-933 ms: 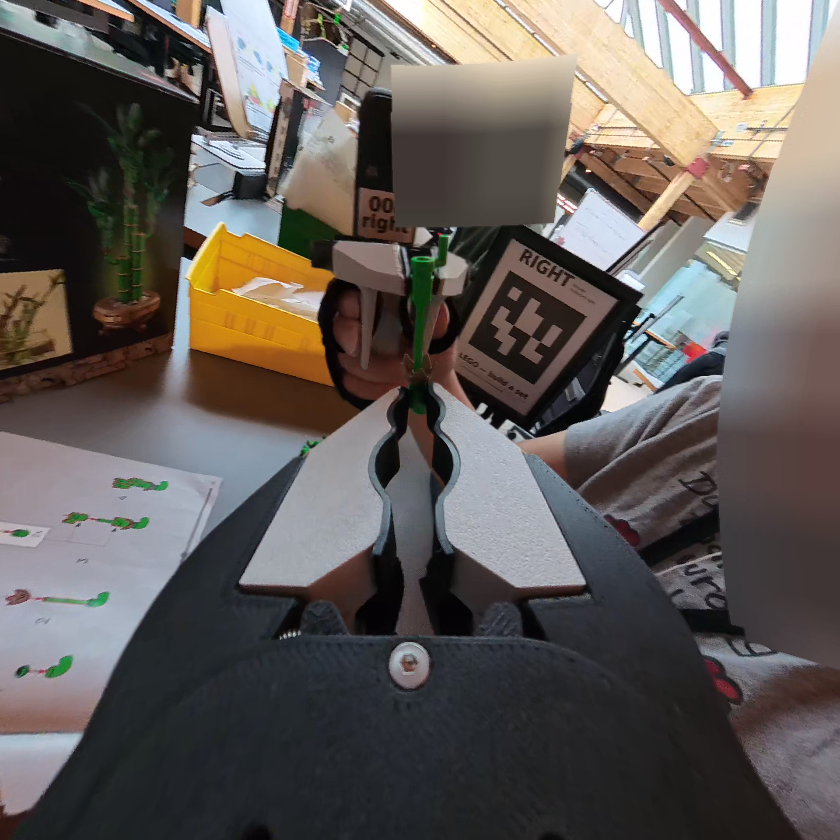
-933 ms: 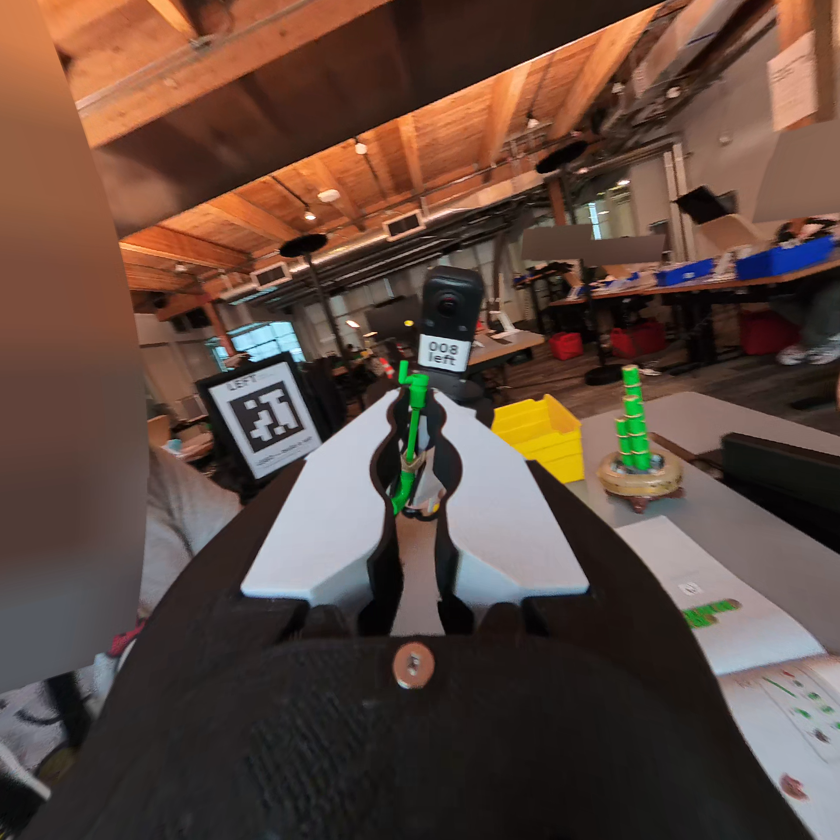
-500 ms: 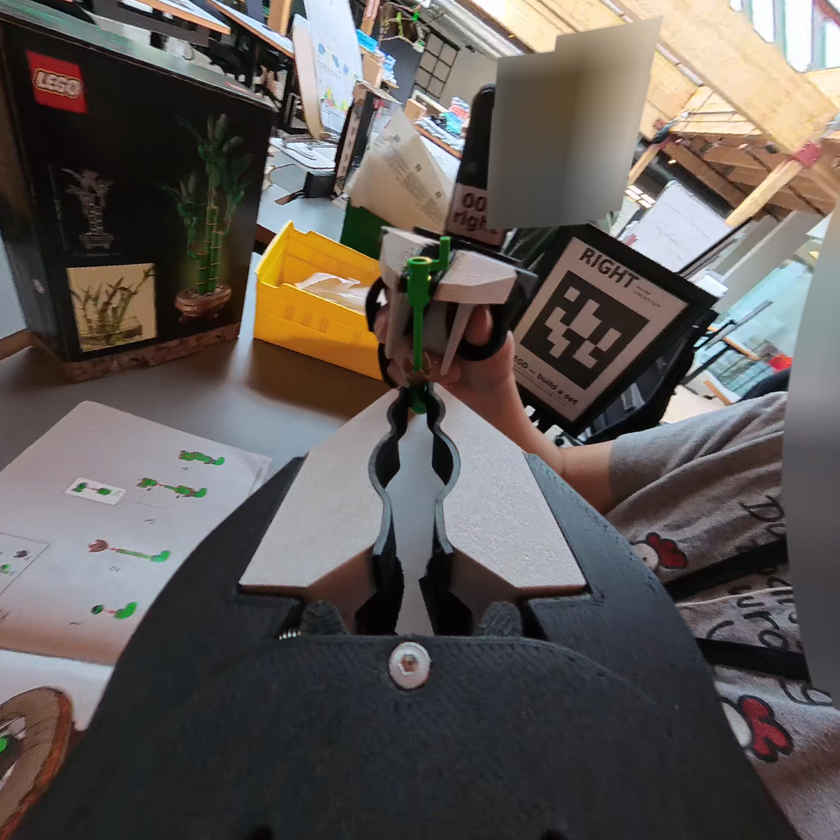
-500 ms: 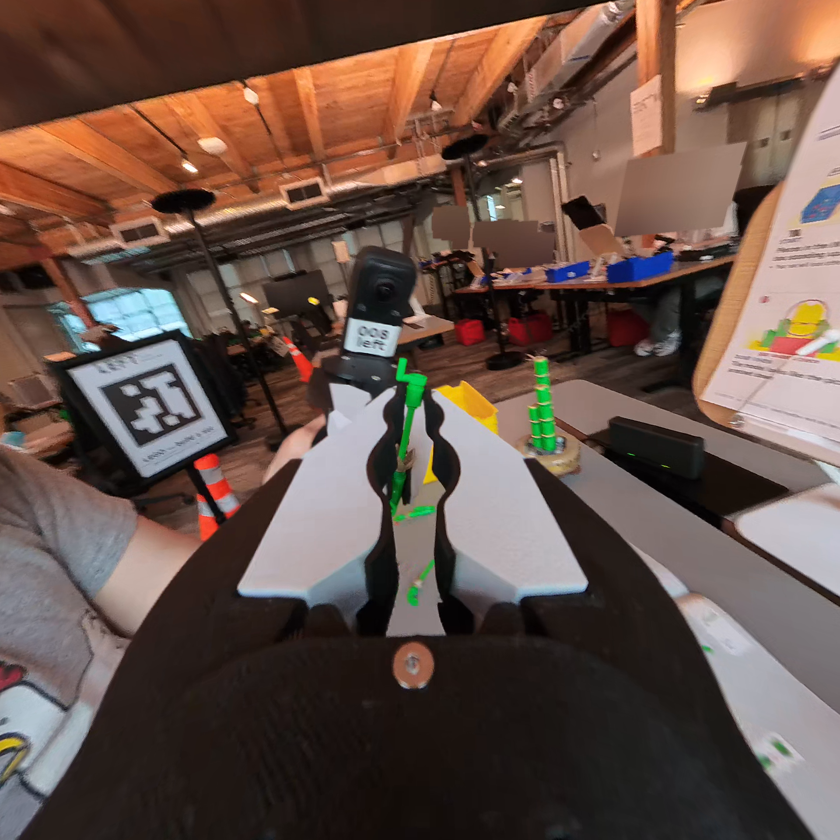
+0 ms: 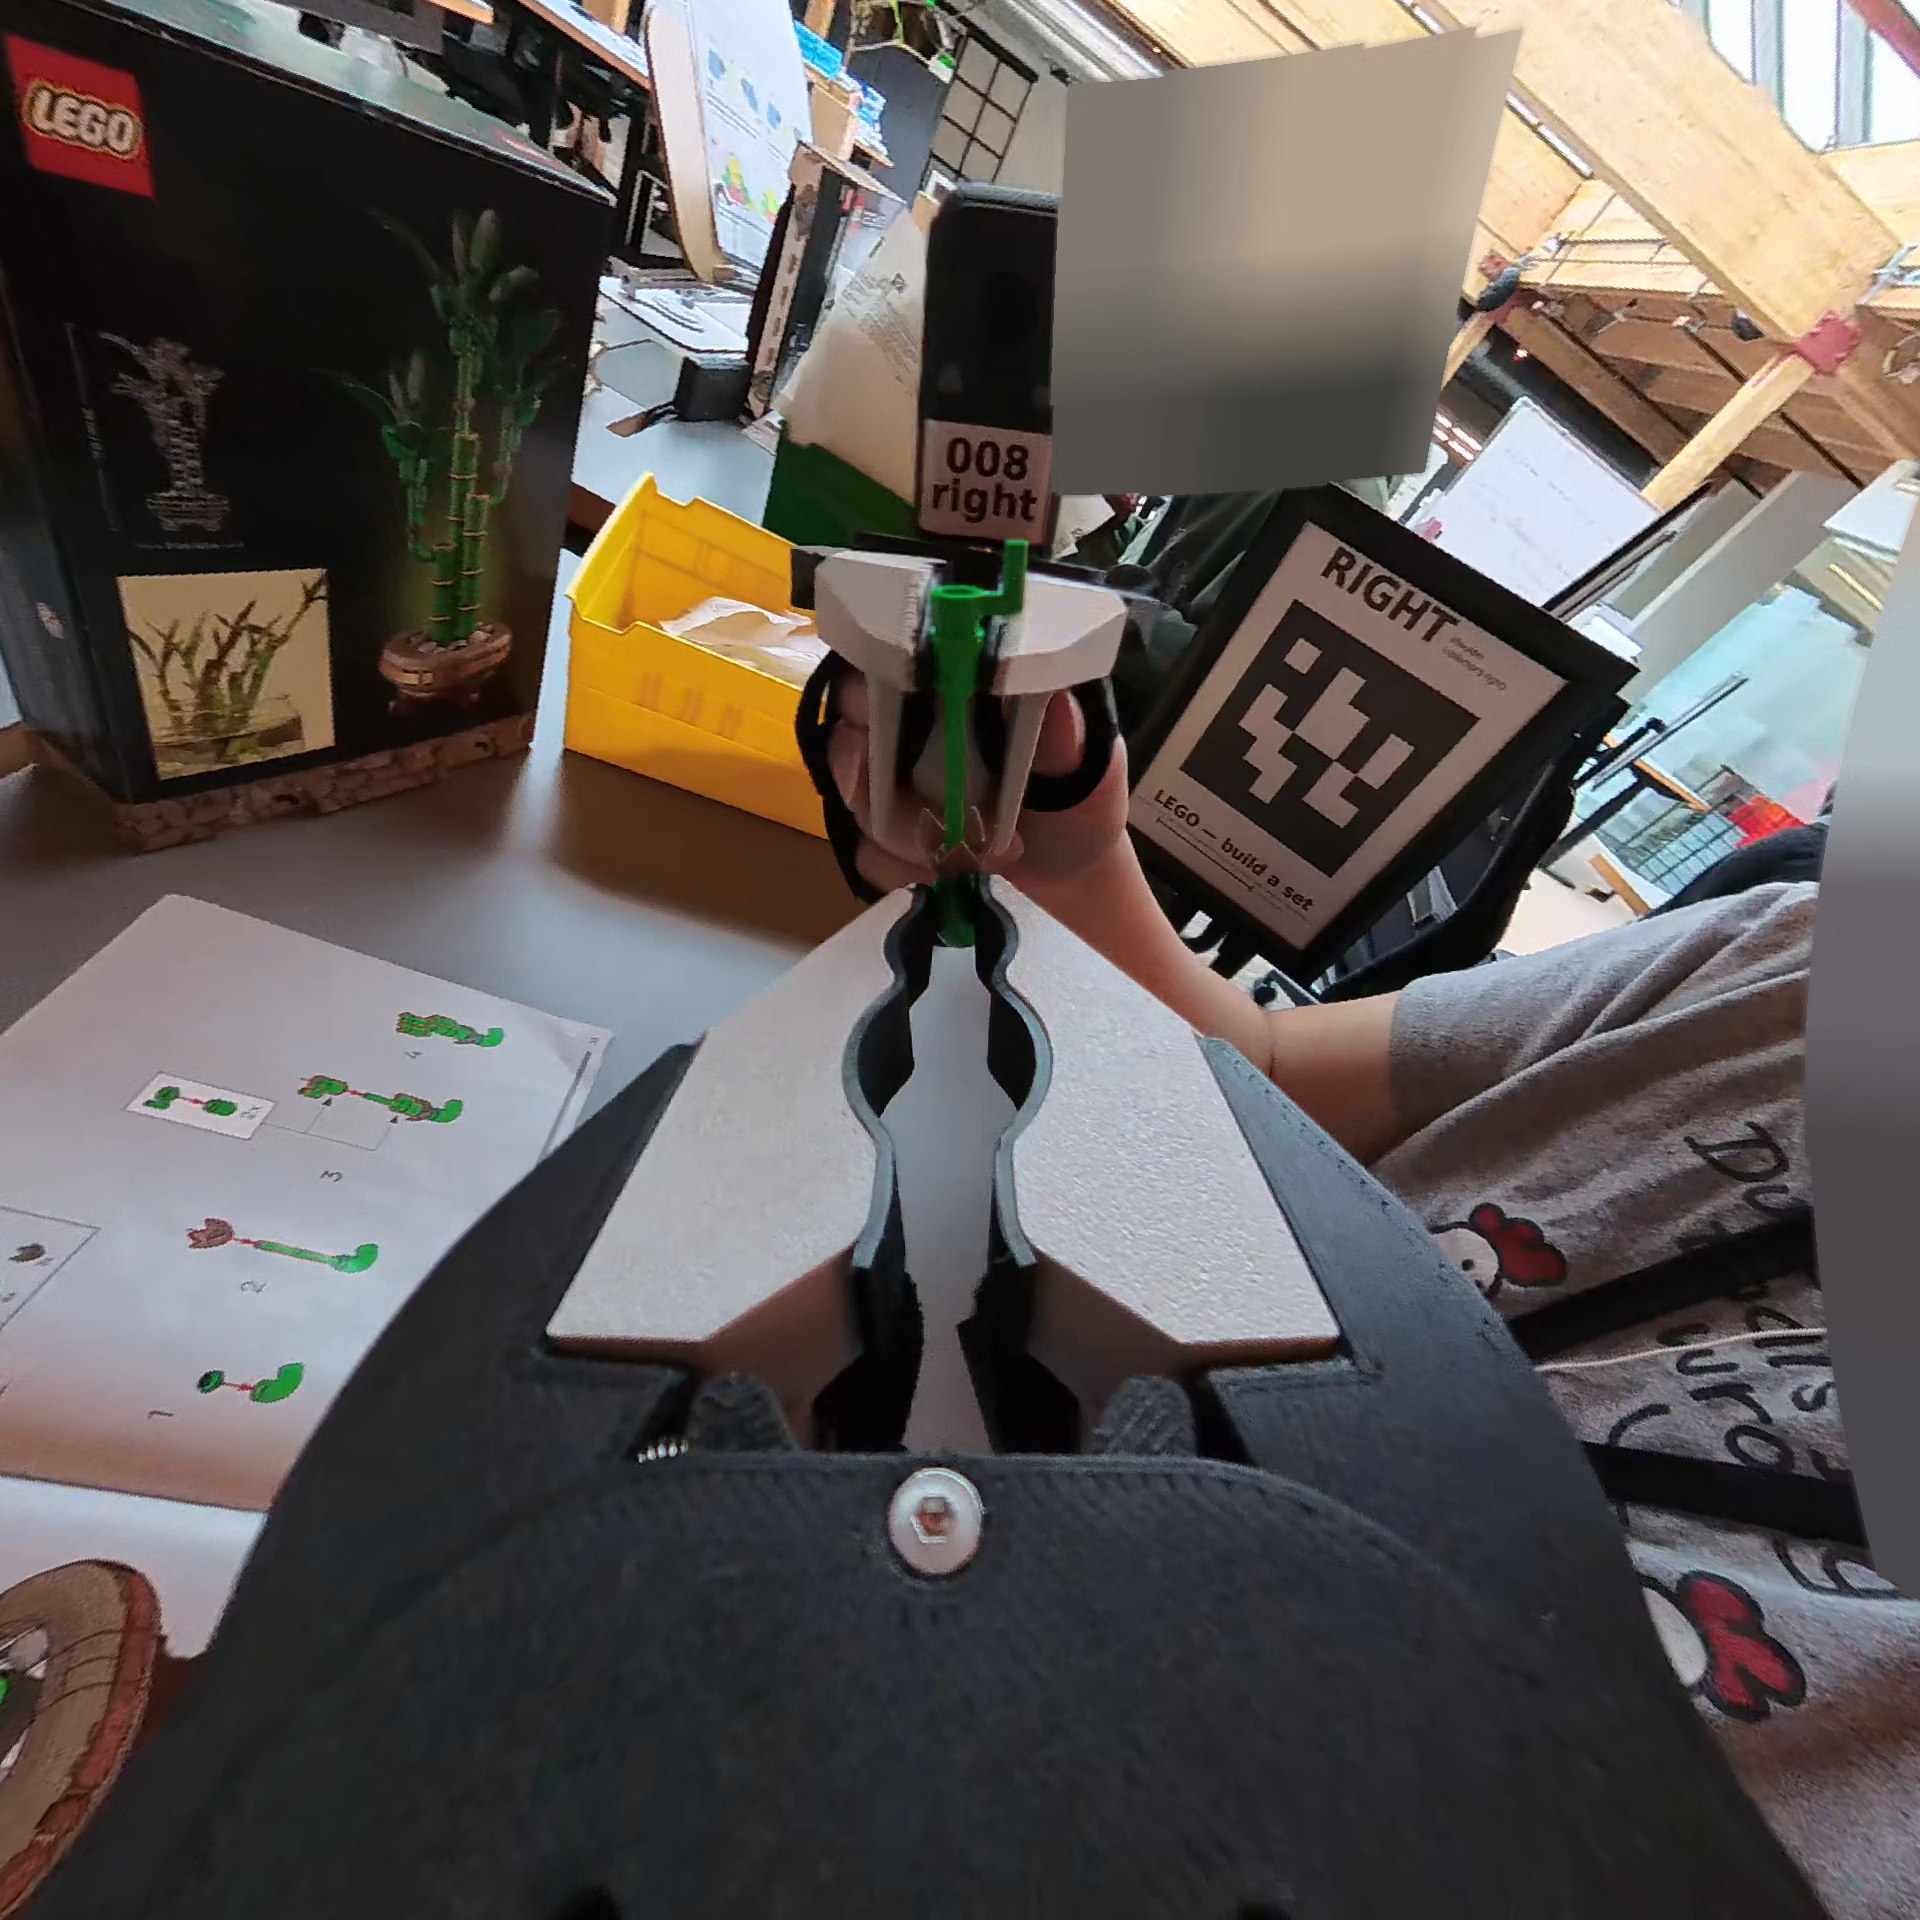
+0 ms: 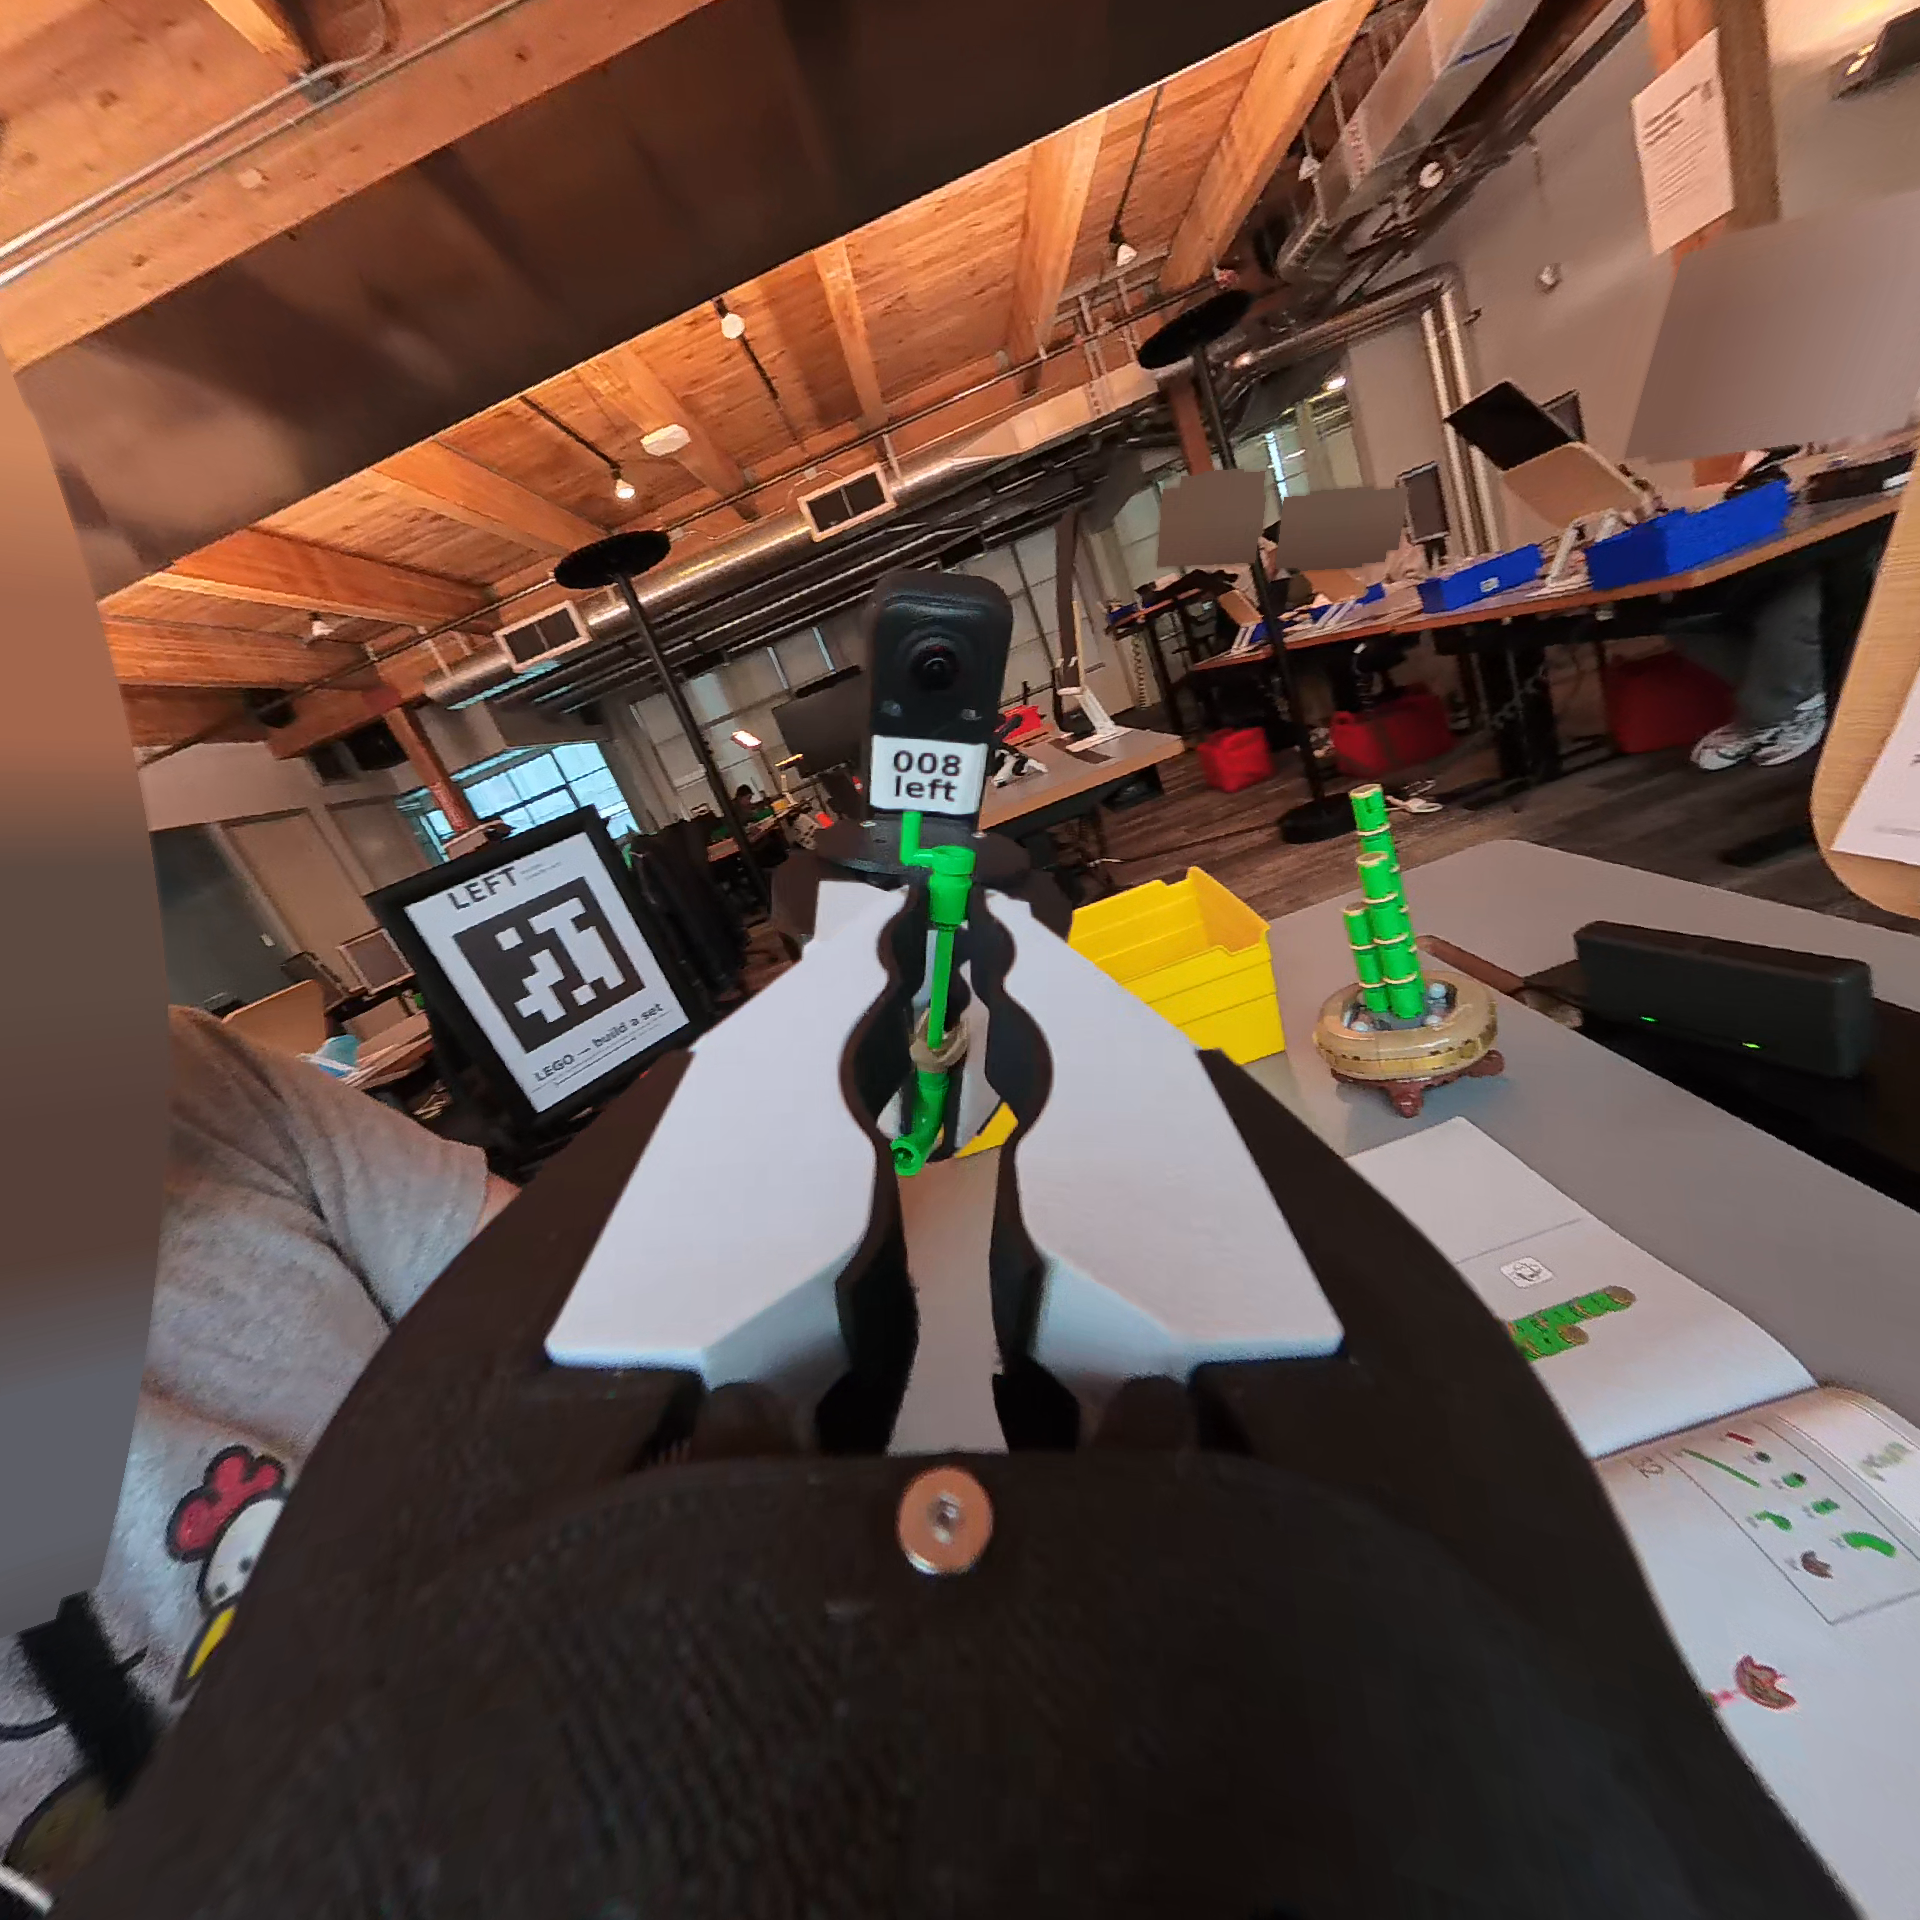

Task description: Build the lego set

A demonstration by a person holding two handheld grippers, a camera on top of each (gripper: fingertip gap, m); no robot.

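Observation:
A thin green stem with a small tan ring is held in the air between my two grippers, which face each other. My left gripper is shut on the stem's lower end. My right gripper is shut on its upper end, where a small green side peg sticks up. In the right wrist view the right gripper pinches the stem, which runs back between its fingers past the ring. The part-built bamboo model stands on its round tan base on the table.
A yellow bin and the black set box stand at the table's far side. Instruction sheets lie on the table. A black device sits beside the model. Framed marker boards and the person's arm are close by. Left tips to right tips: about 5 cm.
Both grippers stay shut on the stem. The pair has swung and tilted, so the left view now shows more table and box, and the right view has swung back after turning toward the model.

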